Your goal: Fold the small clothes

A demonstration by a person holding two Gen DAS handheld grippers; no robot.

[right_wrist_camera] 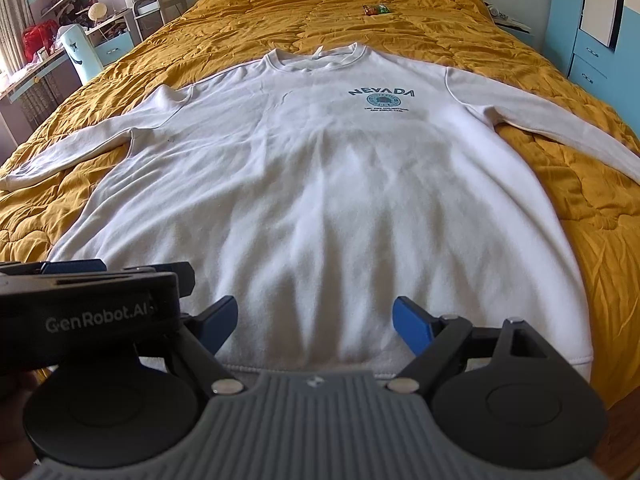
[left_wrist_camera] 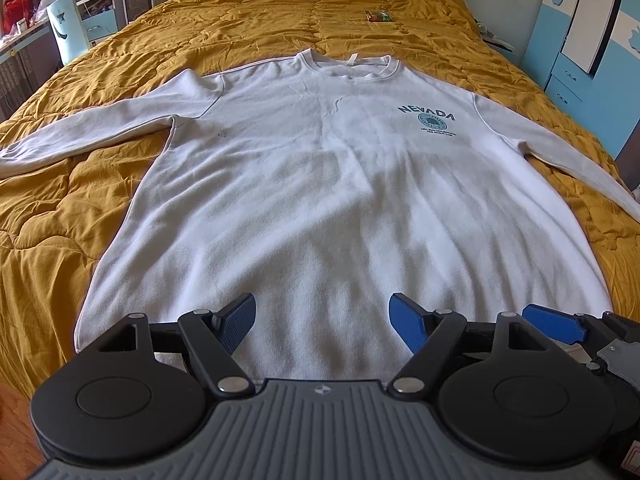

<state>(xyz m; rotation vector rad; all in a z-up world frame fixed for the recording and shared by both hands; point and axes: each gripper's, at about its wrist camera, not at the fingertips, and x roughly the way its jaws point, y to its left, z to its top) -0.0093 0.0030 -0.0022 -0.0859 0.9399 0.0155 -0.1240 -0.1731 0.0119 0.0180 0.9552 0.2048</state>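
Mustard quilt [left_wrist_camera: 280,12] is covered by a soft, limp white sweatshirt [left_wrist_camera: 320,184]; its near hem is best pinched. Left gripper [left_wrist_camera: 322,320] and right gripper [right_wrist_camera: 314,322] are held spread, empty.

The sweatshirt [left_wrist_camera: 320,184] is white cloth, matt and soft-looking, with a fine knit grain near the hem, a ribbed collar and a flat dark printed logo [left_wrist_camera: 430,118]. The quilt [left_wrist_camera: 80,208] on the bed is mustard cloth, quilted and crinkled, with a faint sheen. The left gripper [left_wrist_camera: 322,322] has matt black plastic arms, shiny metal pivot pins, blue textured finger pads [left_wrist_camera: 408,326] and a ribbed grey plastic body. The right gripper [right_wrist_camera: 314,322] looks alike.
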